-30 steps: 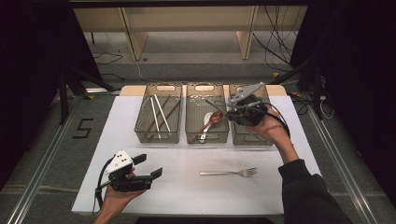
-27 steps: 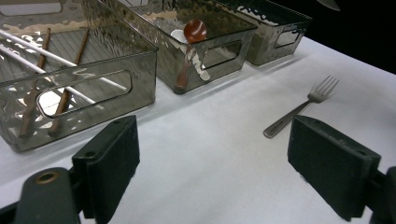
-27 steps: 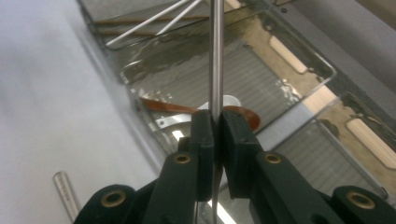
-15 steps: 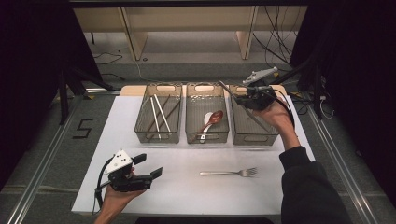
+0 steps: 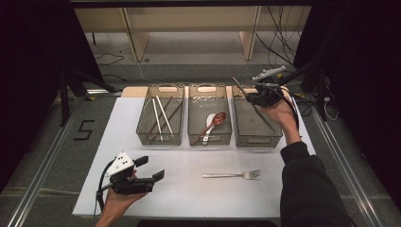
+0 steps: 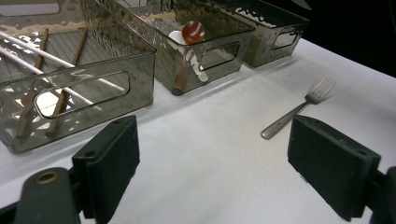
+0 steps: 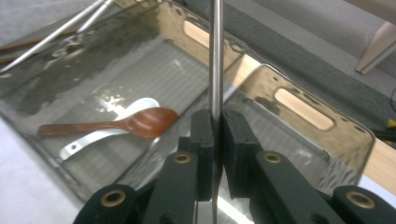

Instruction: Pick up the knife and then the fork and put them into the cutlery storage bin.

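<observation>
My right gripper [image 5: 259,98] is held above the rightmost clear bin [image 5: 246,138], shut on a thin metal utensil [image 5: 266,120] that slants down over that bin. In the right gripper view the jaws pinch this utensil [image 7: 215,56] edge-on at the gripper's [image 7: 215,122] tips. A fork [image 5: 231,175] lies on the white mat, tines pointing right, and in the left gripper view the fork [image 6: 299,108] lies ahead to the right. My left gripper [image 5: 147,169] hovers open at the front left, its jaws [image 6: 222,163] wide apart and holding nothing.
Three clear bins stand in a row at the back of the mat [image 5: 189,189]. The left bin [image 5: 144,128] holds chopsticks [image 5: 161,116]. A brown spoon [image 5: 213,122] and a white spoon [image 7: 114,126] lie in the middle bin. Cables trail off the table at the right.
My right gripper has lifted the metal utensil up and back from low over the right bin, then nearly stopped. The left gripper and the fork have stayed put.
</observation>
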`<act>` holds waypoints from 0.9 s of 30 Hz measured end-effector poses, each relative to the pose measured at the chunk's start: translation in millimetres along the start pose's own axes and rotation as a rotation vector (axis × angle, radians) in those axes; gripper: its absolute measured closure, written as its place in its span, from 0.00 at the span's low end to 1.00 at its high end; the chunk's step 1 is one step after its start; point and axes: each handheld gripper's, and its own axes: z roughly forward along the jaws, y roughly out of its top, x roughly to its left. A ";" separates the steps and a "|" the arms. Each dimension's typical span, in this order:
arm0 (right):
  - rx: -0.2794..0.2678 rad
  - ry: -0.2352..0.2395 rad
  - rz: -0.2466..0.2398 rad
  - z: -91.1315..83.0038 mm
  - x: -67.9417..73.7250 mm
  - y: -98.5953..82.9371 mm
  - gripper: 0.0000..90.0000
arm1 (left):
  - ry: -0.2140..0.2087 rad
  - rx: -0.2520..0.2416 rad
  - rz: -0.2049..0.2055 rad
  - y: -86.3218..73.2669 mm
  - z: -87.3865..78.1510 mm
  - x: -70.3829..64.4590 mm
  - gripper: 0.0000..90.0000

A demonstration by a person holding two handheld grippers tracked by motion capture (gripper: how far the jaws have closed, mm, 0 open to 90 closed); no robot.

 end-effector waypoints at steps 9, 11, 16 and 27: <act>0.002 -0.021 0.032 9.1 -9.0 -9.6 0.93 | -0.001 0.002 -0.001 -0.1 -0.6 0.3 0.18; 0.004 -0.020 0.038 12.1 -10.9 -12.8 0.93 | -0.001 0.002 0.000 -0.1 -0.4 0.2 0.18; 0.016 -0.036 0.053 20.2 -13.7 -20.5 0.93 | -0.002 0.000 0.000 0.0 -0.6 0.0 0.18; 0.039 -0.059 0.073 32.6 -14.6 -30.9 0.93 | -0.001 -0.012 -0.001 0.1 -1.8 -0.1 0.18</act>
